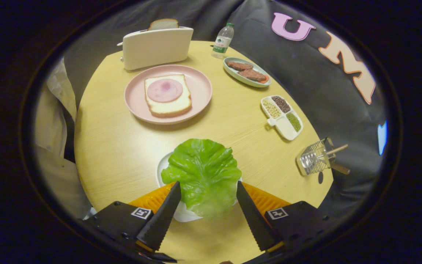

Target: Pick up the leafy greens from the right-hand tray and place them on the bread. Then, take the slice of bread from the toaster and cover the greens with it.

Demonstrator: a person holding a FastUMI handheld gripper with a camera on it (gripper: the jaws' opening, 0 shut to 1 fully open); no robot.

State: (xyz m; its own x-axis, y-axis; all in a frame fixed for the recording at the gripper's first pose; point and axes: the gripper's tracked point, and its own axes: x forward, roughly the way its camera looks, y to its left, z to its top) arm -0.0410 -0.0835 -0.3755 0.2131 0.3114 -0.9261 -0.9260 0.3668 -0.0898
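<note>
While the claw (208, 189) gapes, crinkled lettuce (202, 172) seemingly lies between.

No legible text found. The bottle (223, 41) at the tabletop's far edge carries a green and white label; its print is too small to read. The hand-held gripper (208, 190), fingers spread apart either side of the greens (203, 172), bears 2 square black and white markers without readable characters.
</note>
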